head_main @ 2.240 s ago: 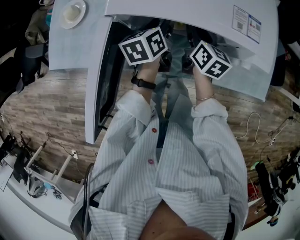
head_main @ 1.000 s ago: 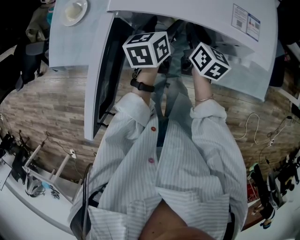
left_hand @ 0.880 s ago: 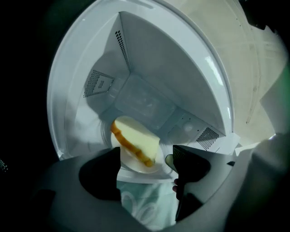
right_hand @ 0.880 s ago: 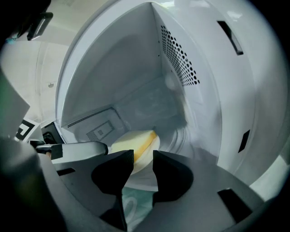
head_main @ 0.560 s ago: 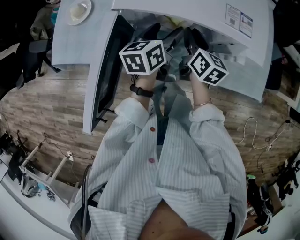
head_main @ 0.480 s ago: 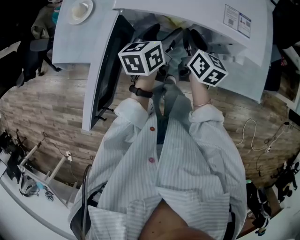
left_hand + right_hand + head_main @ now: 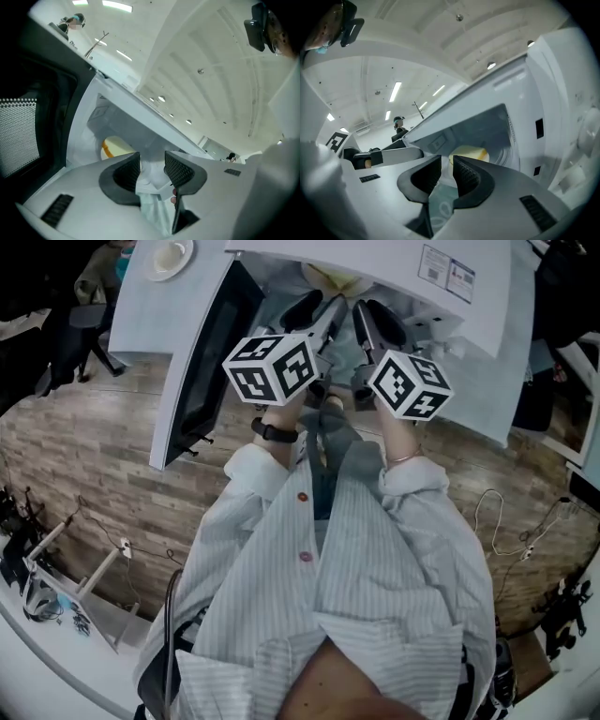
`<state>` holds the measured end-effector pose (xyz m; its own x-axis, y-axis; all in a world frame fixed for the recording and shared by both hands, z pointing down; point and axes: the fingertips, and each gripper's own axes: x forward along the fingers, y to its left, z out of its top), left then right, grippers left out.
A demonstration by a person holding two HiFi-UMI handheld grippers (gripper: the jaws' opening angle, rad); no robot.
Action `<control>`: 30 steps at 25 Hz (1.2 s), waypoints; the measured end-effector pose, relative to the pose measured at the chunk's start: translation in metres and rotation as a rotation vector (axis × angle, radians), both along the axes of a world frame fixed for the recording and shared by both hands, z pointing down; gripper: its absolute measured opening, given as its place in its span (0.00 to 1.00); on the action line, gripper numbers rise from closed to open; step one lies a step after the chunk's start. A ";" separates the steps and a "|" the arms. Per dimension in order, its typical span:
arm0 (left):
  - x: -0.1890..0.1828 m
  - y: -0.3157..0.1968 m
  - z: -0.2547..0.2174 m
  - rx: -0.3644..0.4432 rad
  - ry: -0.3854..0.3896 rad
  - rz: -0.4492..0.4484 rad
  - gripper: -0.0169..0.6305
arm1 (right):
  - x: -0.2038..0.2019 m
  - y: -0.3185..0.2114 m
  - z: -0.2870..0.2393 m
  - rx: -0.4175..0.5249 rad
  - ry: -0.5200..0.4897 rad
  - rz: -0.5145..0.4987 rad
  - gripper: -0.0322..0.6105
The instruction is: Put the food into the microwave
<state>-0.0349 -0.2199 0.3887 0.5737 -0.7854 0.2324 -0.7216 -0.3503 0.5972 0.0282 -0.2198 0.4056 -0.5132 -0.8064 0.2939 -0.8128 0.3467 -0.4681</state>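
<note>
Food in, door still to shut: the food (image 7: 330, 277), a pale yellow portion with an orange edge, sits well back inside the open microwave (image 7: 394, 263), visible past both sets of jaws. The left hand-held gripper (image 7: 152, 171) hovers just outside the cavity mouth. Its jaws are half apart after having just been closing, with nothing caught between them. The right hand-held gripper (image 7: 447, 173) hangs beside it, jaws at a narrow gap and likewise empty. The door (image 7: 202, 362) stands swung out to the person's left, its dark window turned toward the opening. A small dish (image 7: 170, 254) rests on the counter (image 7: 131, 315) beyond it.

With the food apparently delivered, the step in hand looks to be getting clear and closing up. Done well, that means drawing both tools straight back, high enough that neither clips the cavity's lower lip or nudges the food. The left gripper, the nearer one, would then go round to the door's outer face. A push near the free edge, in one steady arc until the latch catches, should serve best. The right gripper and the striped sleeve (image 7: 262, 456) ought to be out of the door's path first.
</note>
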 end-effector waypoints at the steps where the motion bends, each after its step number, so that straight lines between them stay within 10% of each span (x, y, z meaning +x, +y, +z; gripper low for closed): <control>1: 0.002 0.006 -0.006 0.015 -0.004 0.000 0.28 | 0.001 0.005 -0.008 0.014 0.001 -0.010 0.20; 12: 0.042 0.058 -0.070 0.156 -0.055 0.081 0.05 | 0.024 0.054 -0.095 0.200 -0.006 -0.131 0.12; 30: 0.047 0.082 -0.108 0.240 -0.055 0.192 0.04 | 0.030 0.079 -0.128 0.222 -0.020 -0.118 0.10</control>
